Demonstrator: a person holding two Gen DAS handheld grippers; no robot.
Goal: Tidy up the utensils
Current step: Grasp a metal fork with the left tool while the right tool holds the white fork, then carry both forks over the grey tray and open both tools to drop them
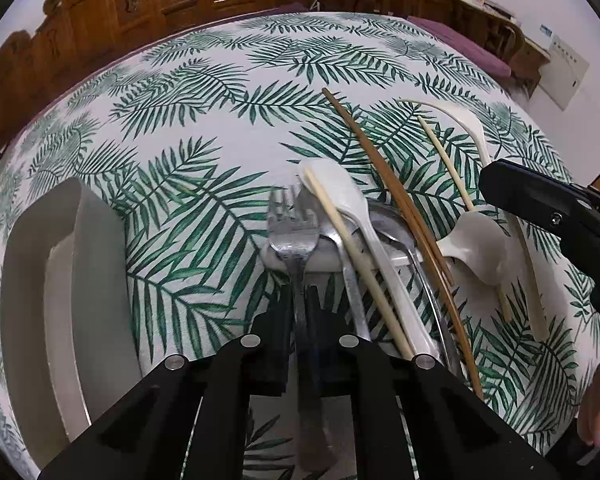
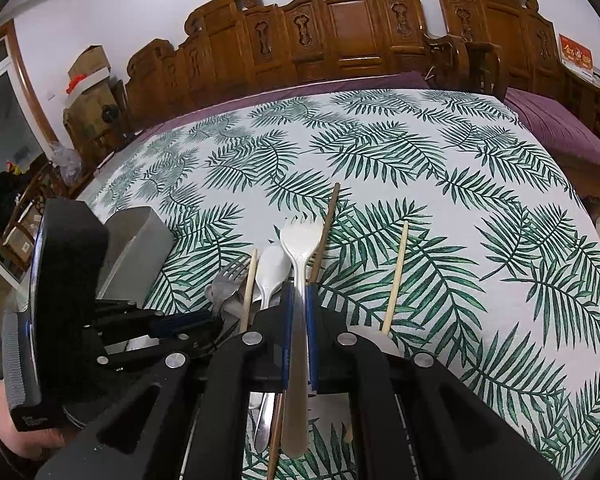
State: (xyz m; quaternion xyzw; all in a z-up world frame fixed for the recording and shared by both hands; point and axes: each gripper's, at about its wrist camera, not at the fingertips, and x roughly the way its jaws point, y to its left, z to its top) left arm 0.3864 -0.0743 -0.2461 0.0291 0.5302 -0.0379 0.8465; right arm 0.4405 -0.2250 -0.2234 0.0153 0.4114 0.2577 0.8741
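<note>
L gripper point(image 1: 300, 300) clamped narrow on metal fork point(image 1: 290, 236) handle, tines ahead of the fingertips over a small white rest point(image 1: 324, 262). R gripper point(image 2: 299, 300) pinched on white spork point(image 2: 300, 236) handle, head past its fingers. Metal spoons point(image 1: 384, 236) & chopsticks point(image 1: 404, 216) just R of L fingers; white tray point(image 1: 40, 280) off to their L

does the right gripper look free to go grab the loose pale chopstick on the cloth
Probably not yet: the right gripper is shut on a white plastic fork. The chopstick itself lies uncovered.
</note>
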